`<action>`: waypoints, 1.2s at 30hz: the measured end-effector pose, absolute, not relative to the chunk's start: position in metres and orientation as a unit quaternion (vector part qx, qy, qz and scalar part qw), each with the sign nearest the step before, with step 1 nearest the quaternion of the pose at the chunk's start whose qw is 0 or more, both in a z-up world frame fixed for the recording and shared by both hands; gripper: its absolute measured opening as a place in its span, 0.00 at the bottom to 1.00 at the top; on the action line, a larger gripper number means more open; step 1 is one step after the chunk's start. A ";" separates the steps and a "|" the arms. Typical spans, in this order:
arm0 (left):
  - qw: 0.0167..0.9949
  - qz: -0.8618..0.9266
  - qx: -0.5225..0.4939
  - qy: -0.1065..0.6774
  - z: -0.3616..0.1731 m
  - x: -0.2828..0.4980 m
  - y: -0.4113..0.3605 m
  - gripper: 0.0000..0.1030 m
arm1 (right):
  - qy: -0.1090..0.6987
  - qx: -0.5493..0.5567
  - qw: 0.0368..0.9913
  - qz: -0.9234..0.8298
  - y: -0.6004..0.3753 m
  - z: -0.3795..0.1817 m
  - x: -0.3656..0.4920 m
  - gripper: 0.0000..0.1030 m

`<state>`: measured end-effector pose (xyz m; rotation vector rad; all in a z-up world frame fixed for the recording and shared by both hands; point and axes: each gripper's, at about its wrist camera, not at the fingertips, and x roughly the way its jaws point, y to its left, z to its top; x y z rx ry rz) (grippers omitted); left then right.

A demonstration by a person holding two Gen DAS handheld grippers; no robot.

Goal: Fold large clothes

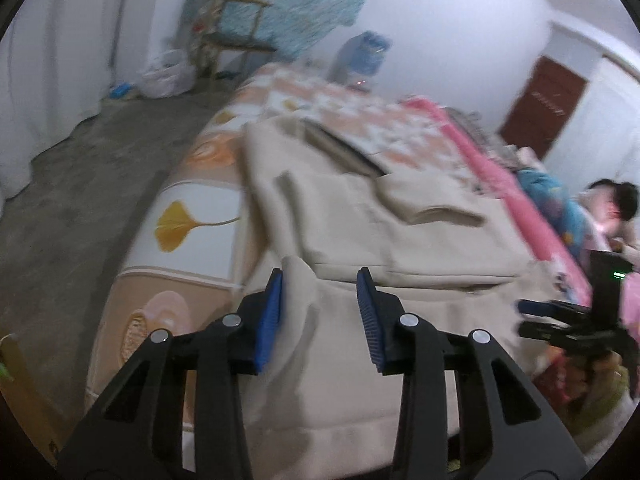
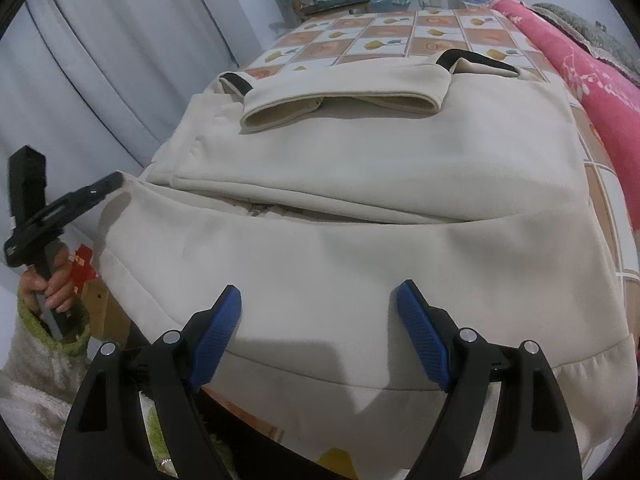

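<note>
A: Where's our cream jacket (image 2: pixel 360 184)?
B: Flat on the bed (image 2: pixel 400 36), sleeves folded in. Left claw (image 1: pixel 320 312) and right claw (image 2: pixel 320 320) both spread at the hem, probably so we can fold it up.

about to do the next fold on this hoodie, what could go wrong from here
1. The left gripper is open, with only a raised bit of the hoodie hem beside one pad; closing now may pinch a single layer or slip off.
2. The right gripper is also open above the hem, so a one-sided lift could skew the fold.
3. The hem hangs past the bed edge, so a loose pull may drag the hoodie off.
</note>
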<state>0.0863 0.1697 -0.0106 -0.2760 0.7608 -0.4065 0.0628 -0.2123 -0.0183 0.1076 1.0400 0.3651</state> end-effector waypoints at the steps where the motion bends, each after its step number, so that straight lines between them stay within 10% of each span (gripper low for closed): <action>1: 0.898 -0.209 -0.138 0.362 -0.008 0.083 0.170 0.34 | 0.494 0.050 0.851 0.173 -0.213 -0.018 0.062 0.76; 22: 0.902 -0.018 0.102 0.419 -0.030 0.070 0.102 0.26 | 0.464 0.057 0.873 0.137 -0.241 0.001 0.044 0.76; 36: 0.899 0.007 0.112 0.423 -0.031 0.070 0.094 0.26 | 0.427 0.132 0.894 0.021 -0.340 0.009 0.058 0.46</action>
